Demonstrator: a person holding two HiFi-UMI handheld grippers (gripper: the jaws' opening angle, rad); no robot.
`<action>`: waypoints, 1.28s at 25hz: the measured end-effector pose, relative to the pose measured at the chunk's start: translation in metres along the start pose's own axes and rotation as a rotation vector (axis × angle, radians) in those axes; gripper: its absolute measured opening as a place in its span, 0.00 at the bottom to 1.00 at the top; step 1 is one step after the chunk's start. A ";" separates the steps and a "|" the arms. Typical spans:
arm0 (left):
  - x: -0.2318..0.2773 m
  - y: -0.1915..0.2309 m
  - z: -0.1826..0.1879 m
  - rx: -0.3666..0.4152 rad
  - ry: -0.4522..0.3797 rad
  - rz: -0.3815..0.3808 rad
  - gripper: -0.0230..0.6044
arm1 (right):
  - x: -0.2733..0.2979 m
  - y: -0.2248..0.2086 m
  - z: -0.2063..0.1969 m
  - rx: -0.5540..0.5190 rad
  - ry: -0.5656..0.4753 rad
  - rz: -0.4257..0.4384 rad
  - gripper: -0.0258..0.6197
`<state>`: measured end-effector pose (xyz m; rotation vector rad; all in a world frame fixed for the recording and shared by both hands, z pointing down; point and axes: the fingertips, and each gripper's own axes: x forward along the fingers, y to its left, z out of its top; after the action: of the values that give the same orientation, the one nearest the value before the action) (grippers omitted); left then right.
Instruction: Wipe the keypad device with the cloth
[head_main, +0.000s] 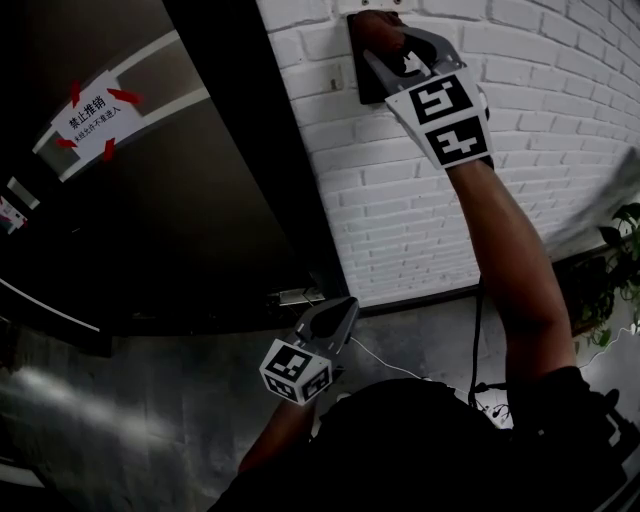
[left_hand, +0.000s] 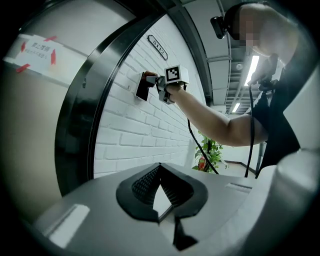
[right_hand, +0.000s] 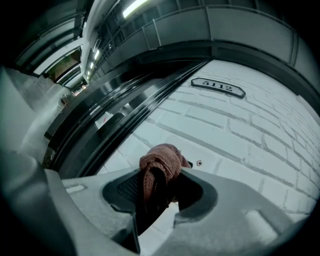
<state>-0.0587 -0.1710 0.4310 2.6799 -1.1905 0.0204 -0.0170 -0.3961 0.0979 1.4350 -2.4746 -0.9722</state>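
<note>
The right gripper (head_main: 385, 42) is raised at the end of an outstretched arm (head_main: 510, 270), its jaws clamped on a bunched pinkish-brown cloth (head_main: 372, 22). The right gripper view shows the cloth (right_hand: 160, 167) pinched between the black pads, with a wad bulging past the tips toward the wall. The cloth sits against the top of the keypad device (head_main: 357, 80), a dark upright panel fixed to a white brick wall (head_main: 560, 90) just beside a door frame. The left gripper view shows the same contact from below: the cloth (left_hand: 148, 75) on the upper edge of the keypad device (left_hand: 141, 86), and the right gripper (left_hand: 159, 85) behind it.

The left gripper (head_main: 342, 310) hangs low, well apart from the panel, pointing toward the foot of the wall. In its own view the left gripper (left_hand: 159, 170) has its jaw tips together with nothing between them.

Left of the panel stands a dark door (head_main: 200, 220) carrying a white notice (head_main: 92, 112) taped on with red strips. A number plate (right_hand: 217, 87) reading 5112 is mounted on the brick above. A black cable (head_main: 476, 320) drops along the raised arm, and a leafy potted plant (head_main: 625, 265) stands at the wall's far end.
</note>
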 end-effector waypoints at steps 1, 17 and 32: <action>0.000 0.000 0.000 0.000 -0.001 -0.001 0.06 | -0.001 0.001 -0.002 0.000 0.003 0.000 0.26; 0.001 -0.006 -0.005 -0.001 0.010 -0.020 0.06 | -0.012 0.026 -0.038 0.047 0.052 0.021 0.26; 0.002 -0.004 -0.005 -0.008 0.011 -0.025 0.06 | -0.020 0.048 -0.070 0.071 0.106 0.056 0.26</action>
<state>-0.0540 -0.1685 0.4348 2.6843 -1.1507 0.0267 -0.0138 -0.3961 0.1849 1.3904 -2.4807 -0.7844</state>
